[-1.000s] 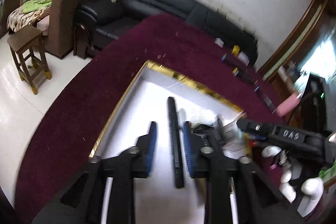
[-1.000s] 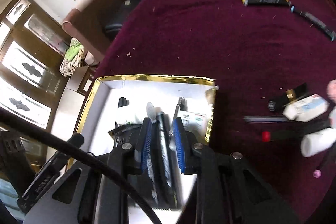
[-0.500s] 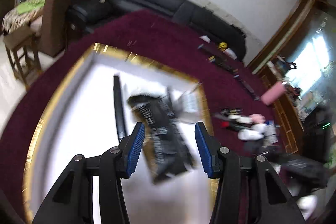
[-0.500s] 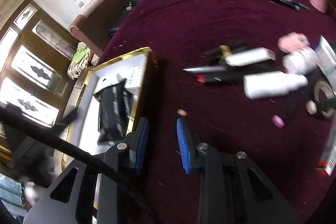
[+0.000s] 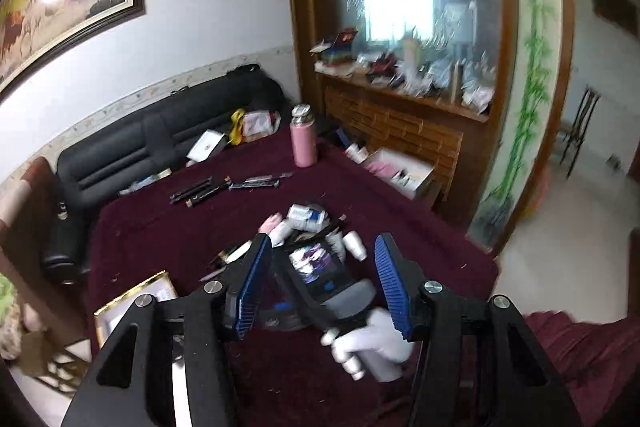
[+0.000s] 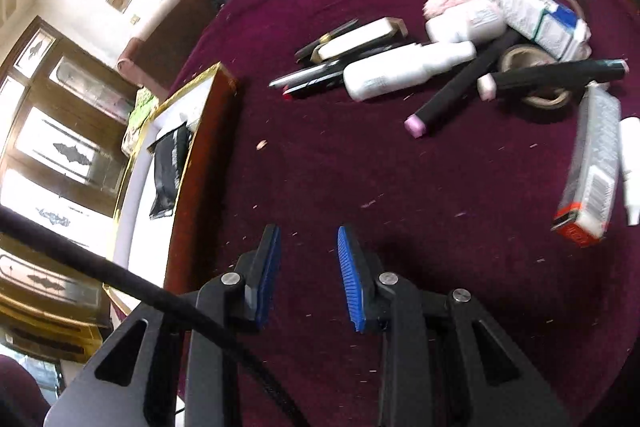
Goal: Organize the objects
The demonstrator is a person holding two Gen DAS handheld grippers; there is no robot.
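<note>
Beside the gold-rimmed white tray [image 6: 192,131], which already holds a black pouch [image 6: 170,167], white bottles and black markers [image 6: 472,73] lie unsorted on the maroon surface [image 6: 360,167], both grippers' jaws apart and empty

box [image 6: 200,131] left on the table [image 6: 320,167]; bottles [image 6: 404,69] and markers [image 6: 460,83] piled right
</note>
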